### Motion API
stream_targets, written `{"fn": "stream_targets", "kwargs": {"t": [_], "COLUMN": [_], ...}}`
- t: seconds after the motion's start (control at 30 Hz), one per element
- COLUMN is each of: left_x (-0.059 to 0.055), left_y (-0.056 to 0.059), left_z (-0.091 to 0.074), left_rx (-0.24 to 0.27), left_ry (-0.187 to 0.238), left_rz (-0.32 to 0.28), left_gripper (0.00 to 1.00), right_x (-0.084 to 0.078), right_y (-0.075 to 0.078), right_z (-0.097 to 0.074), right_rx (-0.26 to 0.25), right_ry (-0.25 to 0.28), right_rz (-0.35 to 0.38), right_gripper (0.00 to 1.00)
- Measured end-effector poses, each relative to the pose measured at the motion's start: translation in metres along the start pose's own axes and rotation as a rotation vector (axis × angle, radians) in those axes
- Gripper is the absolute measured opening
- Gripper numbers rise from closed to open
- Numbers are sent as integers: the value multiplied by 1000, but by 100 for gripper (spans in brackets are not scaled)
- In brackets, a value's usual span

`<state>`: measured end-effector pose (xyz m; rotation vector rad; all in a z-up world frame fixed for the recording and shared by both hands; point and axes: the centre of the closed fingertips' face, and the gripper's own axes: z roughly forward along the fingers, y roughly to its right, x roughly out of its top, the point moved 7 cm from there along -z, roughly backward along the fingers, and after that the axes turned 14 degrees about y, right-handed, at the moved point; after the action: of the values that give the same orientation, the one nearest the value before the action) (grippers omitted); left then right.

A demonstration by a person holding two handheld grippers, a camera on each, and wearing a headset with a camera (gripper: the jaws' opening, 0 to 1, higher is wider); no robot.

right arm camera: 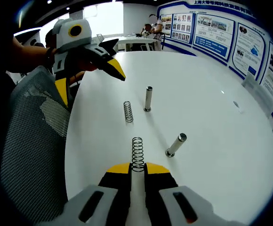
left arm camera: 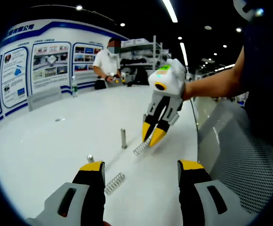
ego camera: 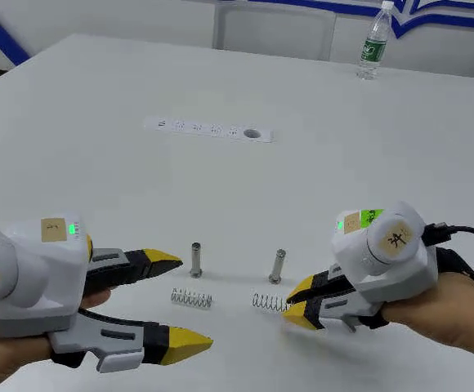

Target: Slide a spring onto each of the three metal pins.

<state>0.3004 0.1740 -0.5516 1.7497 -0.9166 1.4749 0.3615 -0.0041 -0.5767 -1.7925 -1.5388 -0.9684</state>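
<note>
Nearest, the yellow-tipped left gripper (ego camera: 190,304) gapes empty; the right gripper (ego camera: 290,309) pinches the end of a thin wire spring (ego camera: 268,302) beside two short steel pins (ego camera: 196,260) (ego camera: 277,266). A second spring (ego camera: 191,298) and a white power strip (ego camera: 208,129) lie on the white table (ego camera: 319,163), blue-trimmed poster boards (right arm camera: 212,30) beyond.

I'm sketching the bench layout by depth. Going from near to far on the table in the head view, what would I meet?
Loose spring and gripped spring, level with each other → left pin and right pin → power strip → water bottle.
</note>
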Motion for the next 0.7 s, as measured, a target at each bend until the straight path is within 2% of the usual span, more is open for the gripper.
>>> {"fn": "stream_targets", "kwargs": {"t": [0.17,0.3,0.7], "left_x": [0,0,0], "left_y": [1,3,5], "left_z": [10,17,28], "left_rx": [-39,-70,-128], "left_ry": [-14,-24,-36], "left_rz": [17,31,86], "left_gripper": [60,55,39], "right_x": [16,26,43], "right_y": [-6,-12,-28], "right_z": [-6,-8,-7], "right_rx": [19,41,100], "right_ry": [17,11,-3], "right_rz": [-25,-42,-76], "right_gripper": [11,11,11]}}
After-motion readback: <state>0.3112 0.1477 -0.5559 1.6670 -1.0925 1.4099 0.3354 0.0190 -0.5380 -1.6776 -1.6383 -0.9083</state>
